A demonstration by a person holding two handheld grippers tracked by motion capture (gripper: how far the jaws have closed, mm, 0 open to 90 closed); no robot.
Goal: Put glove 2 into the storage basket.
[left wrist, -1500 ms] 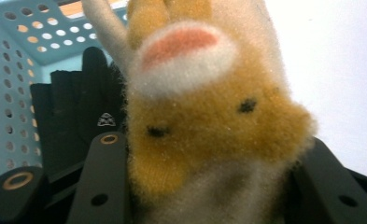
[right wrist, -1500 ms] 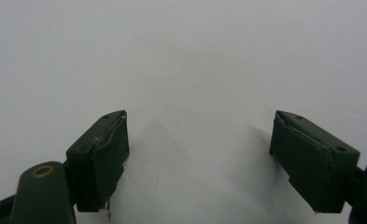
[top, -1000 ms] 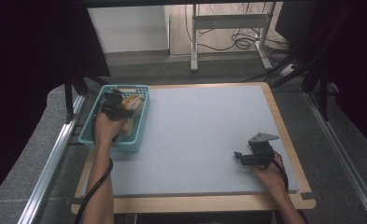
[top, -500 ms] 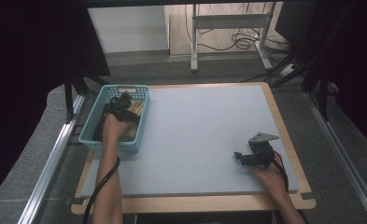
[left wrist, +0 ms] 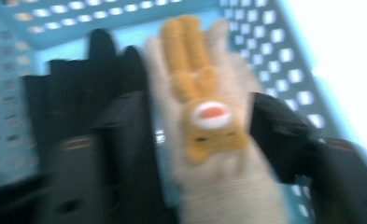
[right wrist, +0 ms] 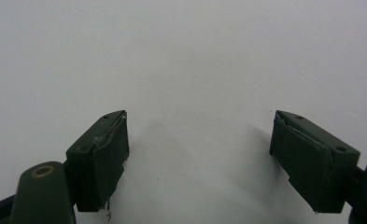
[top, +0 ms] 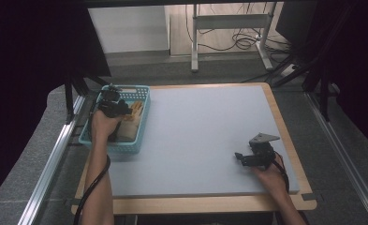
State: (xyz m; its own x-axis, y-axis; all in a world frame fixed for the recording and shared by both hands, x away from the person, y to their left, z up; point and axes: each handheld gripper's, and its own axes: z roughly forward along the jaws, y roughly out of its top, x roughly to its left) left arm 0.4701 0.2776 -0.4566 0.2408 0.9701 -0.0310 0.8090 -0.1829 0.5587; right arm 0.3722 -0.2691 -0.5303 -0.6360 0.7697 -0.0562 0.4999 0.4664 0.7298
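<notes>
A teal mesh basket (top: 111,147) stands at the table's left edge. In it lies a beige knitted glove (left wrist: 204,140) with an orange animal figure, also seen in the high view as the glove (top: 136,110). My left gripper (top: 115,105) hovers over the basket. In the left gripper view, the left gripper (left wrist: 200,135) is open, one jaw on each side of the glove, close to its edges; the view is blurred. My right gripper (top: 241,158) rests low over the table at the right, and the right gripper (right wrist: 200,158) is open with nothing between its fingers.
A black fabric item (left wrist: 69,93) lies in the basket to the left of the glove. The basket wall (left wrist: 284,56) rises just past the right jaw. The grey table mat (top: 205,122) stretches between the two hands, with a wooden border at its edges.
My left gripper has shifted slightly left inside the basket. The right gripper has not moved.
</notes>
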